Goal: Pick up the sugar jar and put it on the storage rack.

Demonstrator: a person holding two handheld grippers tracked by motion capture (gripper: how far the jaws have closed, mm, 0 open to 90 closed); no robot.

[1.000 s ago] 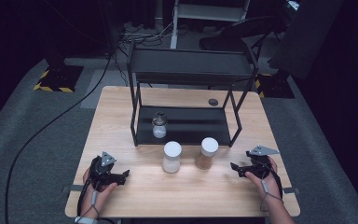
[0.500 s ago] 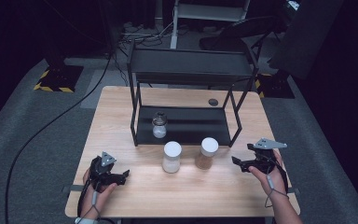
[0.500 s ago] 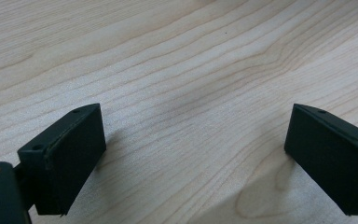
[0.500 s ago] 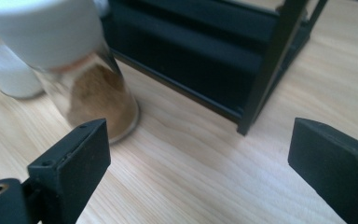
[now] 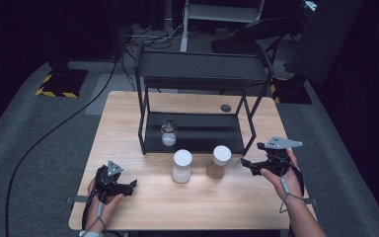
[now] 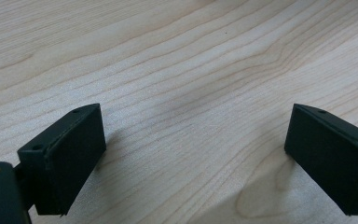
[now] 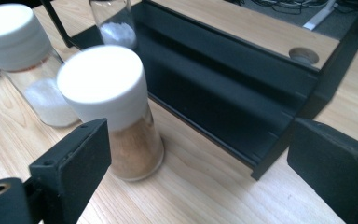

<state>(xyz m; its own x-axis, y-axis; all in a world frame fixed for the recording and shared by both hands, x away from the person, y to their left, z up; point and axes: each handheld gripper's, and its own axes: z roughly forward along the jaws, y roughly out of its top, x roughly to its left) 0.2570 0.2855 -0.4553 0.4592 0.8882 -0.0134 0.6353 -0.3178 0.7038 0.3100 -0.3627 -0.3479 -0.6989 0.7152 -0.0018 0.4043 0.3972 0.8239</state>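
Two white-capped glass jars stand on the wooden table [image 5: 128,108] in front of a black two-level rack [image 5: 197,129]: one with white grains [image 5: 181,166] [image 7: 28,79], one with brown powder [image 5: 219,162] [image 7: 121,116]. A smaller clear jar [image 5: 168,132] [image 7: 114,21] holding white grains sits on the rack's lower shelf. My right gripper [image 5: 246,164] [image 7: 196,172] hangs open just right of the brown jar, jaws pointing at it. Low over bare wood at the front left, my left gripper [image 5: 131,186] [image 6: 193,163] is open with nothing between its jaws.
A round hole [image 5: 225,107] lies in the tabletop behind the rack. The rack's top shelf [image 5: 202,66] overhangs the lower one. Grey carpet, cables and a yellow-black striped base [image 5: 59,84] surround the table.
My right gripper has risen a little and shifted slightly forward and right. The left gripper and the jars have not moved.
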